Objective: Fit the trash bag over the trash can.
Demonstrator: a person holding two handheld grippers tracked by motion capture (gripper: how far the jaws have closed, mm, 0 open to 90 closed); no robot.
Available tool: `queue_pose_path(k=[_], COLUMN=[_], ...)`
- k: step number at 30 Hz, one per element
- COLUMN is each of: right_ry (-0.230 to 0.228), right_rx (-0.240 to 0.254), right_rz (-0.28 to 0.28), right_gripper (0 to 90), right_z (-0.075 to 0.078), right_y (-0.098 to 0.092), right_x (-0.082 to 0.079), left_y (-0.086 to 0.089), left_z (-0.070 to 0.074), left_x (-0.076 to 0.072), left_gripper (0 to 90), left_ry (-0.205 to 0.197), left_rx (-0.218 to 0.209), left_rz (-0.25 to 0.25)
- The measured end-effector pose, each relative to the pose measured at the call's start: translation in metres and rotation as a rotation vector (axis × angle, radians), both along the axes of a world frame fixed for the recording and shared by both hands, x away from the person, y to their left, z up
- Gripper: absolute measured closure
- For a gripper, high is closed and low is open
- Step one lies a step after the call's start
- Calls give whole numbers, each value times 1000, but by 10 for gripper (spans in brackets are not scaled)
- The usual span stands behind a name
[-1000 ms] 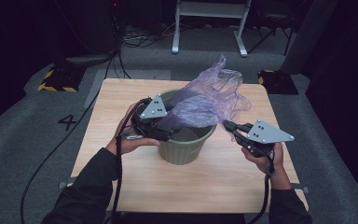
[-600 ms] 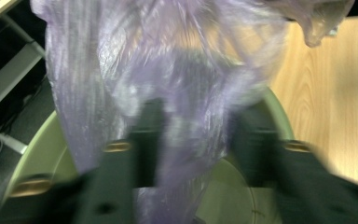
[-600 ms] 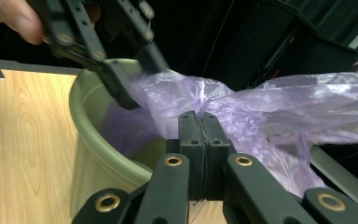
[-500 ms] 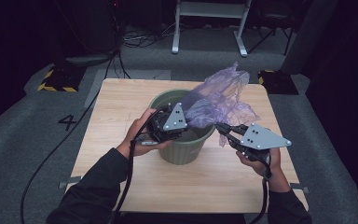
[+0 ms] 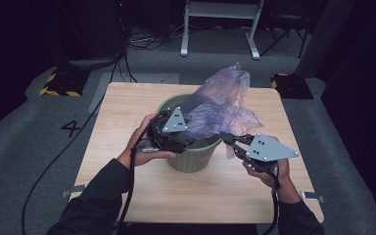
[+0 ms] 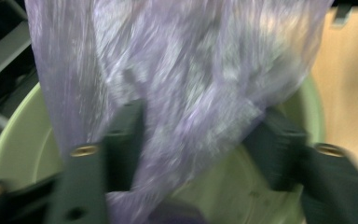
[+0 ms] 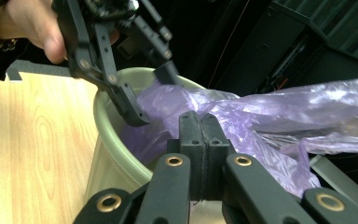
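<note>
From above, a person is working a purple plastic bag [image 5: 220, 105] into a green bin [image 5: 193, 156] standing mid-desk [image 5: 122, 103], the left claw [image 5: 188, 139] hovering over the bin's near rim while the right claw [image 5: 228, 142] is gripping the bag's edge just beside the bin. Along the left claw [image 6: 200, 140], its jaws are standing spread, having just been opening, with the bag [image 6: 182, 84] hanging between them above the bin [image 6: 23, 140]. Along the right claw [image 7: 200, 126], its jaws are pressing together on a fold of the bag [image 7: 270, 116], which is trailing out of the bin [image 7: 107, 140].
</note>
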State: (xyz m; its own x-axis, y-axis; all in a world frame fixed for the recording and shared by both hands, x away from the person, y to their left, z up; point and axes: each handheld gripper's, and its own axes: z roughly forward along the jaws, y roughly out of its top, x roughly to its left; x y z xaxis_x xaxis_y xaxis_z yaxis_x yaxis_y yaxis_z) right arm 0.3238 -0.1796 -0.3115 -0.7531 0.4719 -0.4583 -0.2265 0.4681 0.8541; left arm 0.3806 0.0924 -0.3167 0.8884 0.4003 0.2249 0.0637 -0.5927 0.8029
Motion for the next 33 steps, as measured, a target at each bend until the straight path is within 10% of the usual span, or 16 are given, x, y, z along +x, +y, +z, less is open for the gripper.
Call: queue_pose_path(k=[5,10,16,26,33], right_ry=[8,16,36,62,61], right_rx=[-19,-30,-31,-84,-103], right_rz=[27,57,77,104,109], right_gripper=[900,900,895,899,893], right_z=[-3,-9,-18,-30,-37], right_y=[6,9,13,26,31], right_x=[-3,-11,-17,-18,-18], left_y=[6,6,14,25,13], left_z=[6,5,-3,-1,7], left_x=[-9,-19,-24,-36,-48], left_gripper=[265,702,882,266,246], left_ry=[-16,-78,-102,-24,-72], left_rx=[-33,48,47,-127,-134], left_rz=[-20,-42,-35,-21,-32])
